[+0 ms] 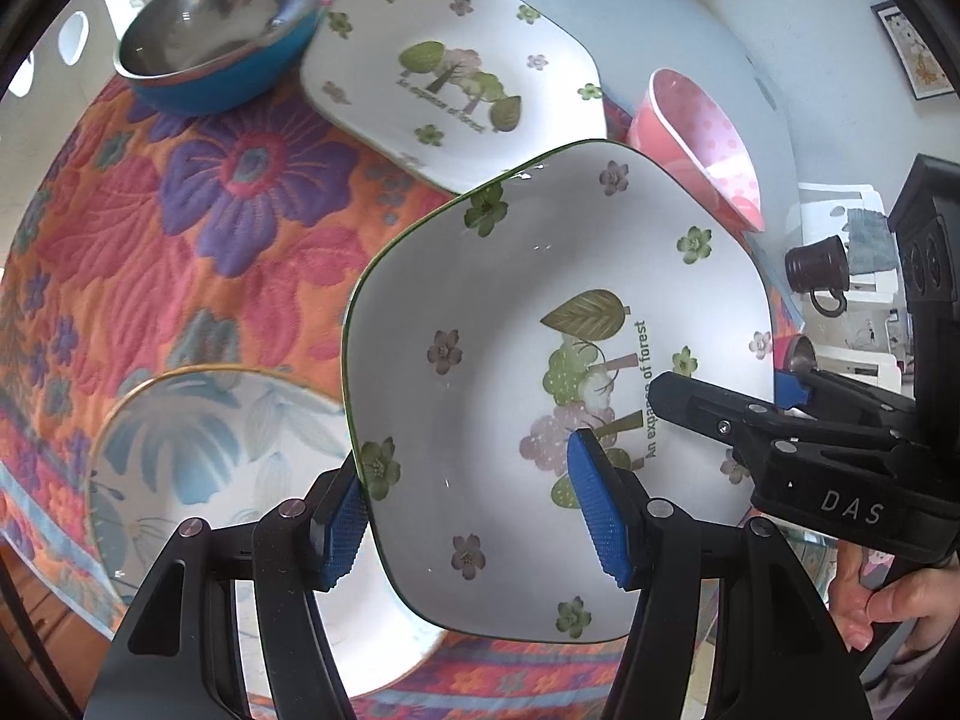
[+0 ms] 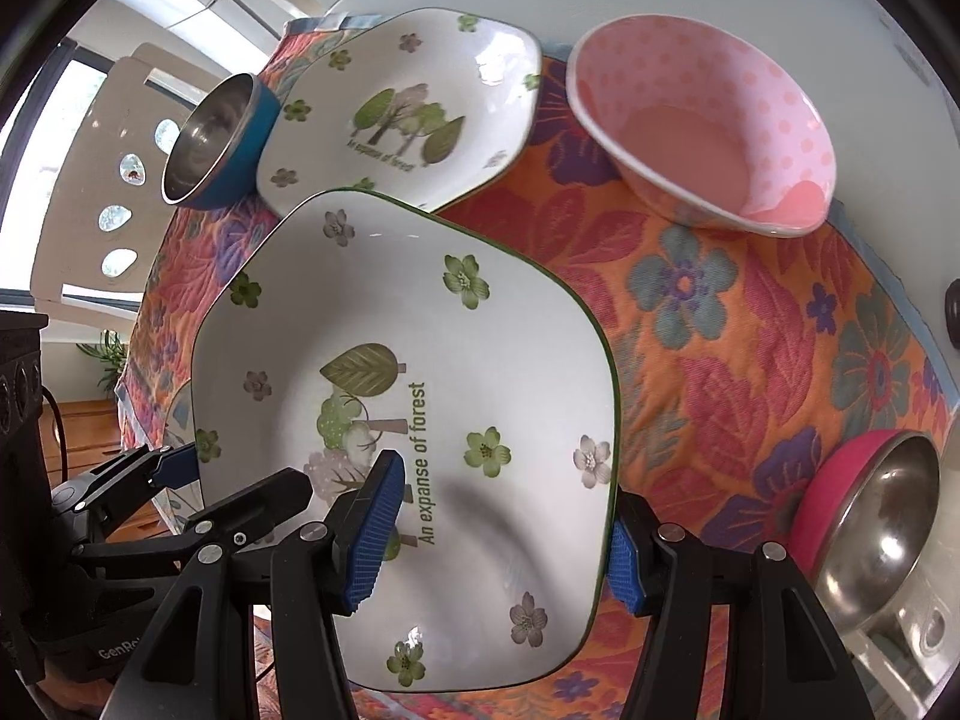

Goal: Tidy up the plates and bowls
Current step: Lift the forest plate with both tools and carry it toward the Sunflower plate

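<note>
A large white forest-print plate (image 1: 510, 360) is held up off the flowered cloth, tilted, by both grippers. My left gripper (image 1: 474, 510) is shut on its left rim, one blue pad above and one below. My right gripper (image 2: 498, 540) is shut on its right rim; it also shows in the left wrist view (image 1: 780, 420). A smaller matching plate (image 1: 444, 78) lies beyond, also seen in the right wrist view (image 2: 402, 114). The held plate fills the right wrist view (image 2: 408, 420).
A blue steel bowl (image 1: 222, 36) sits far left. A pink dotted bowl (image 2: 702, 126) is far right. A pink steel bowl (image 2: 870, 516) is near right. A blue-leaf plate (image 1: 210, 450) lies under the held plate's left side. A dark mug (image 1: 819, 270) stands off the cloth.
</note>
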`<state>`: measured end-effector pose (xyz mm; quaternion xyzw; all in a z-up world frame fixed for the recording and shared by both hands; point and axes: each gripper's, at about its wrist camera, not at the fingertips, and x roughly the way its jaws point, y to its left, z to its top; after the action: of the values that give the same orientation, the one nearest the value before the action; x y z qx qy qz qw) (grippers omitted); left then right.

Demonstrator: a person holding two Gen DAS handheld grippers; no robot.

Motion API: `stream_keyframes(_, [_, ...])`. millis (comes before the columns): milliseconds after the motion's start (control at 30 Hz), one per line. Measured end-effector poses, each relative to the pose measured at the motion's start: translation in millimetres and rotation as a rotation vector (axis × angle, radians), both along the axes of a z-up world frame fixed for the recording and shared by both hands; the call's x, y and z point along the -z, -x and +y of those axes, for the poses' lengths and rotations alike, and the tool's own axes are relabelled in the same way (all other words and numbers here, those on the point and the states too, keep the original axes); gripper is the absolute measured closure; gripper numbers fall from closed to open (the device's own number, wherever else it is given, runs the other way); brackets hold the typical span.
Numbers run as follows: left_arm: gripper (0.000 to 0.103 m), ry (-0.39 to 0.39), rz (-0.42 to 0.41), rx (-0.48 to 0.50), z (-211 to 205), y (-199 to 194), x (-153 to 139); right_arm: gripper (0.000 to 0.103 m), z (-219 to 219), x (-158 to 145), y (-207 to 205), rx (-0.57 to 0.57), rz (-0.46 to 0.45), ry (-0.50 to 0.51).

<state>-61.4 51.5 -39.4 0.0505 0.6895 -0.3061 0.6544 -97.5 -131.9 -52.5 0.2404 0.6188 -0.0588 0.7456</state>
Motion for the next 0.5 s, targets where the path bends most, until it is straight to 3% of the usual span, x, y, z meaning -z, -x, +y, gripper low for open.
stream_keyframes(300, [0.044, 0.018, -0.001, 0.016, 43, -17, -4, 0.044, 44, -18, -30, -0.016, 0.006, 0.008])
stream_keyframes(500, [0.044, 0.004, -0.003, -0.006, 76, -35, -2, 0.044, 77, -15, -49, -0.031, 0.010, -0.034])
